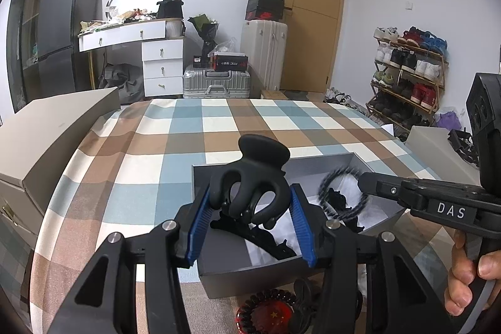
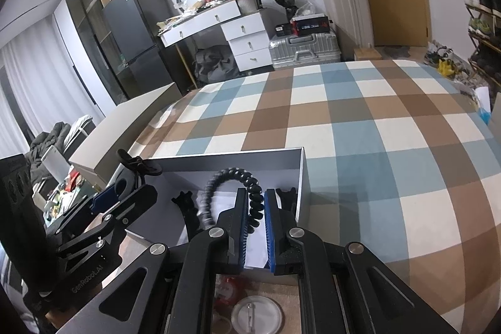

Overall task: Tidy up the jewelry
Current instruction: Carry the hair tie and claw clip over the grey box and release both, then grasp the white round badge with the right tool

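left gripper (image 1: 250, 224) clamped on a black claw clip (image 1: 250, 180), held above the near-left corner of the open grey box (image 1: 219, 268). right gripper (image 2: 254, 227) pinched on a black spiral hair tie (image 2: 247, 187), hanging over the box's right half. more black clips (image 1: 269, 237) lie inside the box on white paper. a red spiral hair tie (image 1: 266, 312) sits just outside the box's near wall, on the checked tablecloth (image 1: 175, 146).

Left gripper (image 1: 250, 205): blue-padded fingers (image 1: 198, 227) set moderately apart, clamped on either side of a held item, raised and level. Right gripper (image 2: 254, 210): fingers nearly closed on a thin held item (pads almost parallel), reaching in from the right; bare hand (image 1: 469, 277) wrapped around its handle.
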Action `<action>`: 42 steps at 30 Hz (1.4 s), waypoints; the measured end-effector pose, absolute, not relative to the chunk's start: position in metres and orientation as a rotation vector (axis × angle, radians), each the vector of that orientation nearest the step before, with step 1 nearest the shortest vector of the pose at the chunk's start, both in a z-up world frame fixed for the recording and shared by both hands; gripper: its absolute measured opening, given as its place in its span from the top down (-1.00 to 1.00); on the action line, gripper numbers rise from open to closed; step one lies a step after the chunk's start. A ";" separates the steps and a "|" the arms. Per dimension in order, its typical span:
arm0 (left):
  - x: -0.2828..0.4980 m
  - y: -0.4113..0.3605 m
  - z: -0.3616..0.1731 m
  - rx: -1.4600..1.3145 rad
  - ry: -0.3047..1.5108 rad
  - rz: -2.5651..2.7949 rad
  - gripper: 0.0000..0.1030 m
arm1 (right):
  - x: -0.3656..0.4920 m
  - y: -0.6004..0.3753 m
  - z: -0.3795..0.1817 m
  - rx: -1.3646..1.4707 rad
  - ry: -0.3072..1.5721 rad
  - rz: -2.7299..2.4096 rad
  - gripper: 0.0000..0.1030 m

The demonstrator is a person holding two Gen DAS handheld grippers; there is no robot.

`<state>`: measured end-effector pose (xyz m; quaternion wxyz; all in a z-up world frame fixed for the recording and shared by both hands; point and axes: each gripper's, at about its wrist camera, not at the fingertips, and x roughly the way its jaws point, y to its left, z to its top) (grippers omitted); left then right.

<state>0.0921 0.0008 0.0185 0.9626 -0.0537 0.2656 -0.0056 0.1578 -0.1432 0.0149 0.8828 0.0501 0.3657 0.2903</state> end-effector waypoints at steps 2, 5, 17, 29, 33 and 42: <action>0.092 0.000 0.018 -0.107 0.540 -0.013 0.17 | 0.156 -0.144 0.017 0.106 0.754 0.607 0.77; 0.091 0.000 0.019 -0.107 0.534 -0.014 0.17 | 0.152 -0.147 0.021 0.103 0.738 0.615 0.77; 0.086 -0.003 0.023 -0.131 0.541 -0.057 -0.58 | 0.132 -0.176 0.026 0.068 0.743 0.585 -0.61; 0.045 0.001 0.019 -0.111 0.664 -0.042 -0.98 | 0.118 -0.173 -0.005 -0.147 0.862 0.590 -0.93; 0.045 0.000 0.011 -0.093 0.710 -0.019 -0.98 | 0.119 -0.170 -0.016 -0.177 0.908 0.599 -0.93; 0.049 -0.010 -0.005 -0.035 0.786 -0.021 -0.98 | 0.116 -0.164 -0.023 -0.243 0.918 0.580 -0.92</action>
